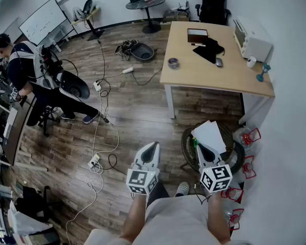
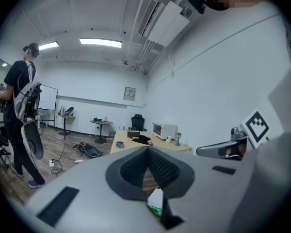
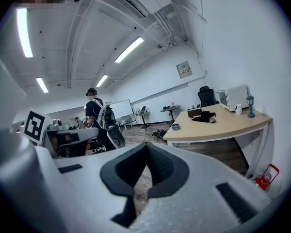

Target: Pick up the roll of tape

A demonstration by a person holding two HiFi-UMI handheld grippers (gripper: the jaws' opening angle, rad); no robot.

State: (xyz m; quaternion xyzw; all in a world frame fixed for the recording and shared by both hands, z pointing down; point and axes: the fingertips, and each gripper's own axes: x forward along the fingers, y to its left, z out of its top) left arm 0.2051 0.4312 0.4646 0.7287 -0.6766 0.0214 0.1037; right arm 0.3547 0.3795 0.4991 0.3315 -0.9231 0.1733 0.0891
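As the person holds both grippers low before the body, side by side and tipped slightly downward, the left gripper (image 1: 152,146) and right gripper (image 1: 199,147) have jaws clenched on nothing. The roll of tape (image 1: 173,63) lies near the left edge of the desk (image 1: 214,75), well apart from both. Marker cubes hide the hands, and the picture's bottom edge cuts off the forearms.

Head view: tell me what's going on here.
A person stands holding the left gripper and the right gripper low in front, both shut and empty. The roll of tape lies untouched near the left edge of the desk, well ahead of both grippers. A second person stands off to the left.
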